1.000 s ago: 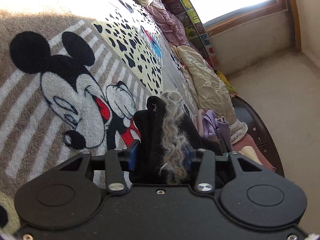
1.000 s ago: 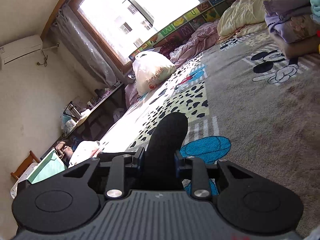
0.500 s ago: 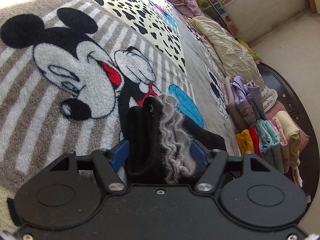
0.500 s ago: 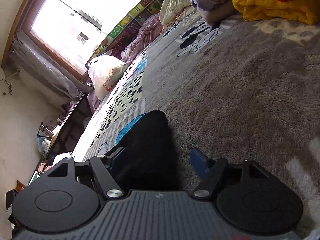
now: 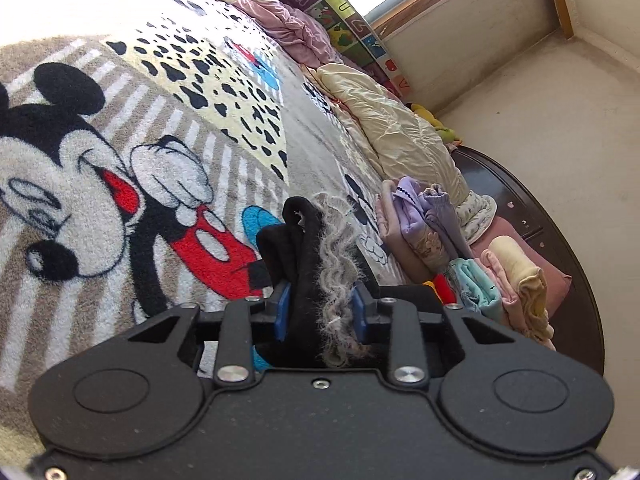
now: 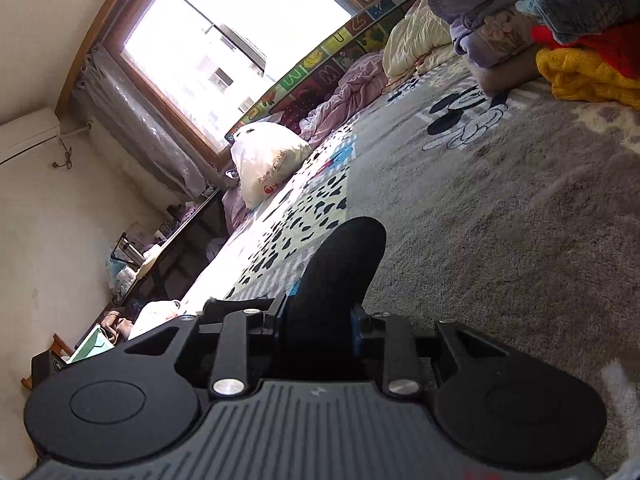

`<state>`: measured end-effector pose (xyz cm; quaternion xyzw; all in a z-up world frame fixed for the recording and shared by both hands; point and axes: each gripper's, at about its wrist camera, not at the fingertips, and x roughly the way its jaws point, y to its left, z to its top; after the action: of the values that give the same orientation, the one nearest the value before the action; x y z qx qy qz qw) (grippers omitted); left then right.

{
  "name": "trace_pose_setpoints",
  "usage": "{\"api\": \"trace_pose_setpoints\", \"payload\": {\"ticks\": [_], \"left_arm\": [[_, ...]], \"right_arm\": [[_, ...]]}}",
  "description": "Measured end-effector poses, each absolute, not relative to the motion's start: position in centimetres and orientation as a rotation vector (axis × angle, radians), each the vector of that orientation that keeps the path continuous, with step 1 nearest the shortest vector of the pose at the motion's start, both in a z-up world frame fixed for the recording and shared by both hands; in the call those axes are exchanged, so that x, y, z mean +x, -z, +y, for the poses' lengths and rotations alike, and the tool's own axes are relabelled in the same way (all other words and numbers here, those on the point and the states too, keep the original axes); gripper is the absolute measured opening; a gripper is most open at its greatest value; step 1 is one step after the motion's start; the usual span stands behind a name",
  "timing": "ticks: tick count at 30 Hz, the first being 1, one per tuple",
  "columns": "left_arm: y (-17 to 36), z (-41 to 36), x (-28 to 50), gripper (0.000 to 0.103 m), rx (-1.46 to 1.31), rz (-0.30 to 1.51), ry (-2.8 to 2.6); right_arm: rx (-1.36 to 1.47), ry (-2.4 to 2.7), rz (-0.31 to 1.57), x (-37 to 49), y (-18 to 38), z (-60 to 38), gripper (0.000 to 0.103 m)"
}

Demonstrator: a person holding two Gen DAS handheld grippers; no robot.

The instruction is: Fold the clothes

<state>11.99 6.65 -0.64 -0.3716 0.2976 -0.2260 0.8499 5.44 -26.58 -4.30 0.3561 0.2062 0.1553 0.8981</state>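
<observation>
Both tongs have just been closing: left tongs (image 5: pixel 319 312) pinch the black garment (image 5: pixel 298 264) by its fuzzy trim, right tongs (image 6: pixel 319 322) its plain end, probably stretching it over the near bed blanket (image 5: pixel 120 168) for folding.

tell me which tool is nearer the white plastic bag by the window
Right, as far as the views show. The right tool, shut on the black garment, faces the white plastic bag; the left tool shows only the bag's edge at top.
</observation>
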Motion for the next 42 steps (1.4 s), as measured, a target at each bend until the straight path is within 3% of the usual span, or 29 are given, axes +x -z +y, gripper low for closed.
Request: {"api": "trace_pose_setpoints", "payload": {"ticks": [15,24,28,29,31,33,35,36,42], "left_arm": [[-16.3,-14.4,19.6,0.029,-0.814,0.403,0.931],[-19.0,-26.4,24.7,0.027,-0.855,0.415,1.052],[-16.2,-30.6,28.4,0.030,-0.757,0.581,0.876],[-14.8,-31.8,29.4,0.036,-0.645,0.664,0.775],[-13.5,-30.9,29.0,0.042,-0.638,0.656,0.742],[-12.8,-29.5,28.0,0.058,-0.663,0.600,0.758],[-12.8,-28.6,27.4,0.059,-0.634,0.546,0.760],[-12.6,-28.2,27.3,0.059,-0.623,0.540,0.760],[-10.9,-25.6,25.8,0.061,-0.613,0.558,0.754]], "right_arm": [[0.758,-0.199,-0.229,-0.8,-10.3,-43.4,0.031],[0.716,-0.050,-0.483,-2.4,-14.5,-55.2,0.031],[0.734,0.053,-0.436,-0.1,-14.0,-59.8,0.031],[0.738,0.096,-0.386,0.8,-13.7,-60.8,0.033],[0.691,0.294,-0.124,4.8,-11.9,-62.6,0.051],[0.667,0.411,0.054,7.1,-9.2,-63.5,0.055],[0.579,0.426,-0.032,5.5,-8.6,-62.3,0.056],[0.534,0.432,-0.077,4.7,-8.3,-61.7,0.063],[0.502,0.378,-0.092,4.1,-7.9,-59.8,0.068]]}}
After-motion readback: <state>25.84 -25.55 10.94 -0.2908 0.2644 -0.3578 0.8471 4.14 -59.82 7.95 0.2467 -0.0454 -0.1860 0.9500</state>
